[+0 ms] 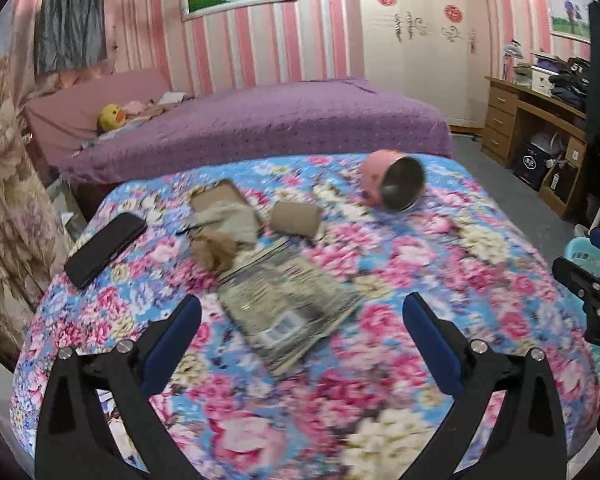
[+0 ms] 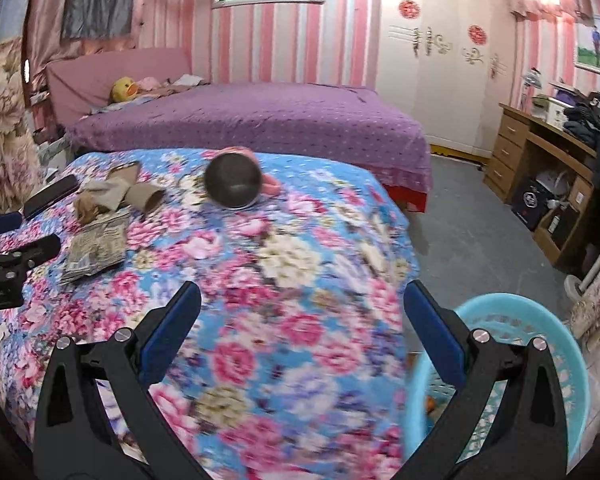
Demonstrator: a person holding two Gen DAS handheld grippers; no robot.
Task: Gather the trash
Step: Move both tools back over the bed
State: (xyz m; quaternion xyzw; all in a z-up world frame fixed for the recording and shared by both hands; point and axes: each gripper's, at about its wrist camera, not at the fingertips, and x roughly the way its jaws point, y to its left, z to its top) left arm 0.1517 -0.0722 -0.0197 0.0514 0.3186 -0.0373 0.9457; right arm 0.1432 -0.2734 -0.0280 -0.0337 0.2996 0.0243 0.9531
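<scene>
I have both grippers hovering over the flowered bedspread (image 1: 440, 264), and neither holds anything. The left gripper (image 1: 302, 304) has its jaws spread wide, with the flat printed wrapper (image 1: 288, 300) lying on the cover between and just beyond the fingertips. The right gripper (image 2: 302, 300) is also spread wide and empty, over bare bedspread near the right edge of the bed.

The trash sits in a loose cluster on the far left part of the cover: the wrapper nearest me, then a crumpled brown paper wad (image 1: 214, 250) touching a torn grey-brown cardboard piece (image 1: 226, 210), and a cardboard tube (image 1: 296, 220) just to the right of those. A black phone (image 1: 106, 248) lies left of the pile and a tipped pink cup (image 1: 392, 186) lies farther right; I judge neither to be trash.

The light blue basket (image 2: 540, 320) stands at the near right, beside the bed, partly behind my right fingers.

I judge this to be the approach to a pick. Next I would lower the left gripper onto the wrapper, catch a raised edge since it lies flat, then carry it right to the basket.
</scene>
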